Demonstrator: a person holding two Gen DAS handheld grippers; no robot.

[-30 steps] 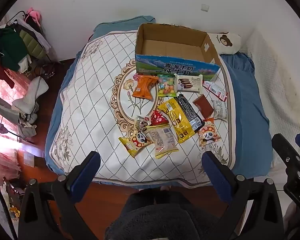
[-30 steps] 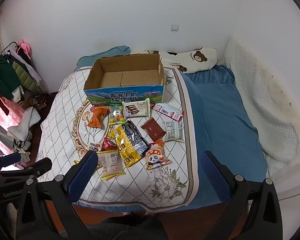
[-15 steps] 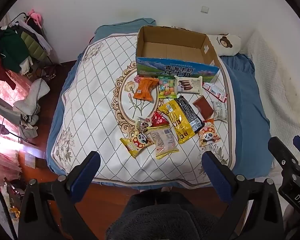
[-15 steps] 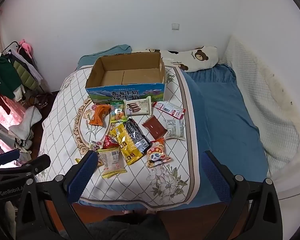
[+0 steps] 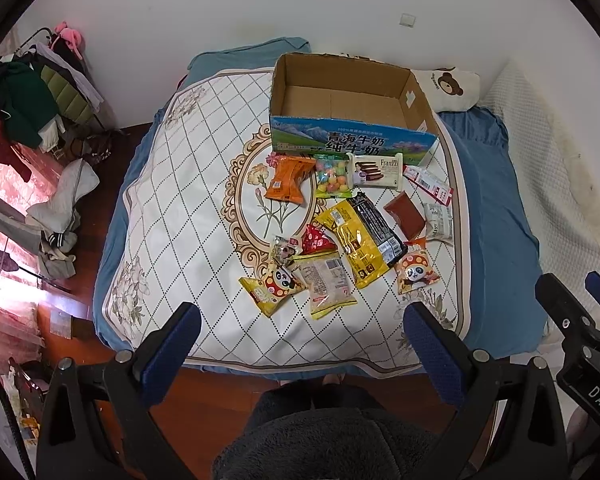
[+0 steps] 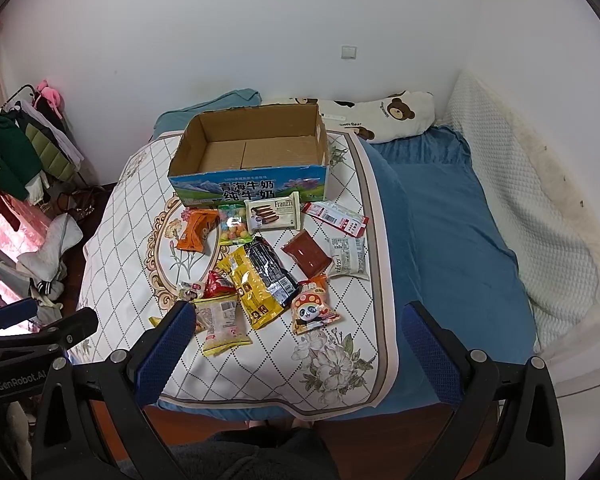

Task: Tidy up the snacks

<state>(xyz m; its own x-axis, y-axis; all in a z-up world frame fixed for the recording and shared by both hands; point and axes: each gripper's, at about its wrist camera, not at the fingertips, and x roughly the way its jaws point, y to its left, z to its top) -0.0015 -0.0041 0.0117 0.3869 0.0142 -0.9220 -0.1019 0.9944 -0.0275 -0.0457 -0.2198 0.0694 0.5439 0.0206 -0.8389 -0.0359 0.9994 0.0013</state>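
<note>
Both grippers hang high above the foot of the bed, and each is spread wide with nothing between its blue pads. The left gripper [image 5: 300,344] frames the near edge of the white quilted cover [image 5: 188,200], and the snacks lie ahead of its jaws, well apart from them. The right gripper [image 6: 298,342] also sits short of the pile, though its left pad overlaps, in the right wrist view, the yellow-edged clear packet [image 6: 222,324] lying nearest; whether that pad is anywhere close to it in height is hard to judge from this angle. The open cardboard box [image 5: 350,142] stands upright at the far end of the cover, its inside bare. Just in front of its printed wall lie an orange packet [image 5: 288,180], a bag of coloured candies [image 5: 332,176] and a white Franzzi wafer pack [image 5: 378,170] in a row. Nearer lie a long yellow bag [image 5: 352,240] with a black bag [image 5: 376,224] overlapping it, a brown sachet [image 5: 405,214], and two panda packets [image 5: 415,272] [image 5: 272,286] at the near edge of the group. A bear-print pillow [image 6: 384,120] lies behind the box.
</note>
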